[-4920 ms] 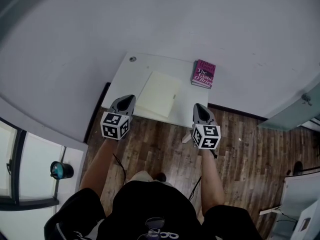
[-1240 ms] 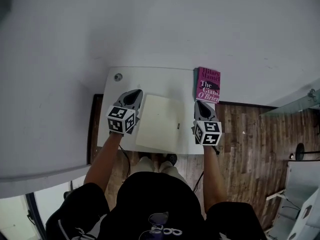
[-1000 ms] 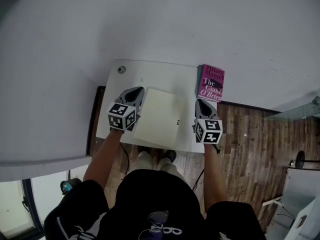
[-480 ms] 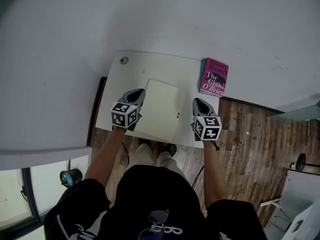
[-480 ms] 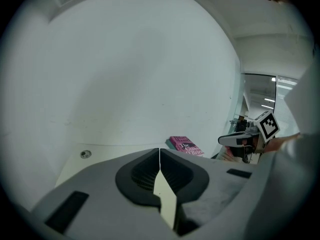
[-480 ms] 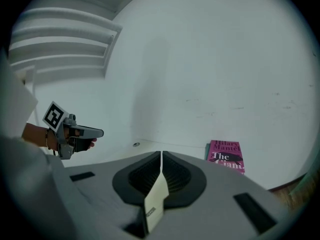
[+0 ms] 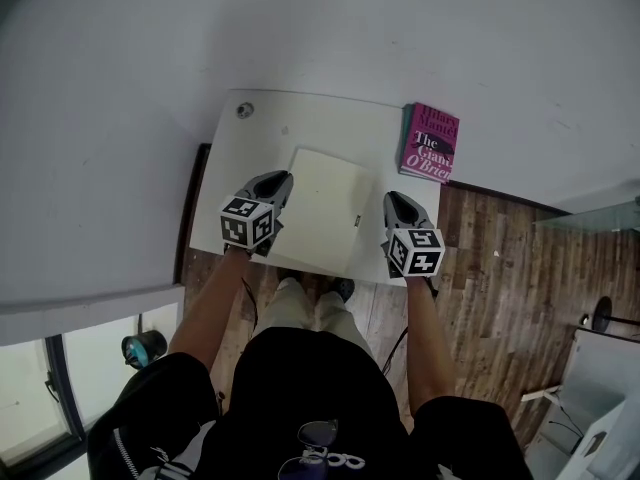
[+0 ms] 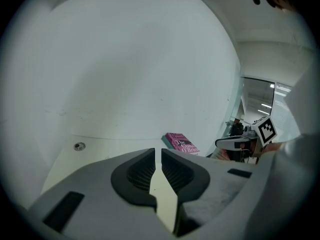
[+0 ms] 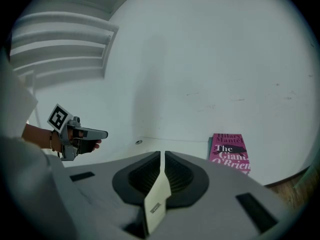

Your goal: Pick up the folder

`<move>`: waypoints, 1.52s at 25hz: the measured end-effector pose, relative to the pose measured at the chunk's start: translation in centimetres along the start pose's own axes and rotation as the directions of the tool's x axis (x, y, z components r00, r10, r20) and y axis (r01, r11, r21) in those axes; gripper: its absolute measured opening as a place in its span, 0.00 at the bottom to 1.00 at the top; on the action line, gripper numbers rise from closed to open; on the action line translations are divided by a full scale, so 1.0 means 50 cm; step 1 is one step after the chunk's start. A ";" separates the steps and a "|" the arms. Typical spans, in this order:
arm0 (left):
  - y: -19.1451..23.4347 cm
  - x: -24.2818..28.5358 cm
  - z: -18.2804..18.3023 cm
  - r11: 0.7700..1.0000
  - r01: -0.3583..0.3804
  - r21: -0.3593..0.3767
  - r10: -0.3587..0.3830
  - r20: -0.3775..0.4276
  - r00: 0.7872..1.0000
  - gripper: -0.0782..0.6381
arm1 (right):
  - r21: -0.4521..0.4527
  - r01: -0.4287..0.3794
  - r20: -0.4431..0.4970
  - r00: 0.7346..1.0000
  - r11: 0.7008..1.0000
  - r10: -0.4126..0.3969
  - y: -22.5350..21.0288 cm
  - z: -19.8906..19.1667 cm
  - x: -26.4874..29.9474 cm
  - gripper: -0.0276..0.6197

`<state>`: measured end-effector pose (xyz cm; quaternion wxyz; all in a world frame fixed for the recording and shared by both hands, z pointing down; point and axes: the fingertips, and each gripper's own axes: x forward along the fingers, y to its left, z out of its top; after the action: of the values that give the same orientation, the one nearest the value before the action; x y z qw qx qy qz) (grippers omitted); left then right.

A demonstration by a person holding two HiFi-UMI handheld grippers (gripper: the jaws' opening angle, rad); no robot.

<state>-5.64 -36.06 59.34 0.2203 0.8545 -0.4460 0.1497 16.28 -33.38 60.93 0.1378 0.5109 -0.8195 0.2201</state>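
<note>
Head view: folder (image 7: 325,208) lies flat and closed on the white table (image 7: 330,118), cream, close to the table's near edge. Its long axis runs from that near edge toward the wall (image 7: 400,28), with the far end tipped slightly right. A small label (image 7: 355,220) sits at its right long edge

Position, left gripper (image 7: 280,180): at the folder's left long edge, where its tips meet or just overlap that edge in this view. Its height over the sheet cannot be told

Position, right gripper (image 7: 397,204): beside the right long edge, with a strip of bare table showing between them

Both point toward the wall, roughly along the folder's long axis. The folder therefore lies between them, to the right of the left gripper and to the left of the right one. The left is the nearer

Jaws: both pairs are closed together in their own views. A cream sliver shows through each slit, and the label shows too on the right. I read this as folder seen past the jaws, not pinched, since the head view has it lying flat

Pink book (image 7: 432,143): far right corner of the table, well apart from the folder and beyond the right gripper

Judgement: a flat sheet offers only its edges. The left long edge looks like the closer entry; the jaws would need to part and turn in toward it first
</note>
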 end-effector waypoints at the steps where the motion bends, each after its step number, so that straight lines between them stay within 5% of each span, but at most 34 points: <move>1: 0.001 0.002 -0.004 1.000 0.004 -0.003 -0.004 -0.004 1.000 0.14 | 0.006 -0.002 0.001 1.000 1.000 0.002 0.000 -0.004 0.001 0.08; 7: 0.017 0.019 -0.030 0.999 0.039 -0.027 -0.040 -0.039 0.998 0.15 | 0.046 -0.009 -0.015 1.000 0.999 0.009 0.004 -0.031 0.017 0.09; 10: 0.032 0.031 -0.052 0.996 0.070 -0.047 -0.073 -0.071 0.995 0.26 | 0.078 -0.027 -0.025 0.999 0.997 0.029 0.012 -0.052 0.034 0.10; 13: 0.048 0.037 -0.082 0.991 0.102 -0.090 -0.111 -0.106 0.988 0.33 | 0.122 -0.054 -0.041 0.997 0.991 0.060 0.024 -0.076 0.050 0.27; 20: 0.088 0.073 -0.163 0.941 0.191 -0.281 -0.238 -0.144 0.961 0.45 | 0.368 -0.122 -0.035 0.989 0.922 0.145 0.012 -0.159 0.084 0.42; 38: 0.151 0.140 -0.354 0.921 0.195 -0.337 -0.311 -0.335 0.890 0.47 | 0.482 -0.086 -0.202 0.958 0.872 0.206 0.013 -0.375 0.203 0.46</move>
<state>-9.06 -35.73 79.51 0.4451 0.8177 -0.2952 0.2147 11.26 -31.60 81.59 0.0940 0.4339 -0.7547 0.4830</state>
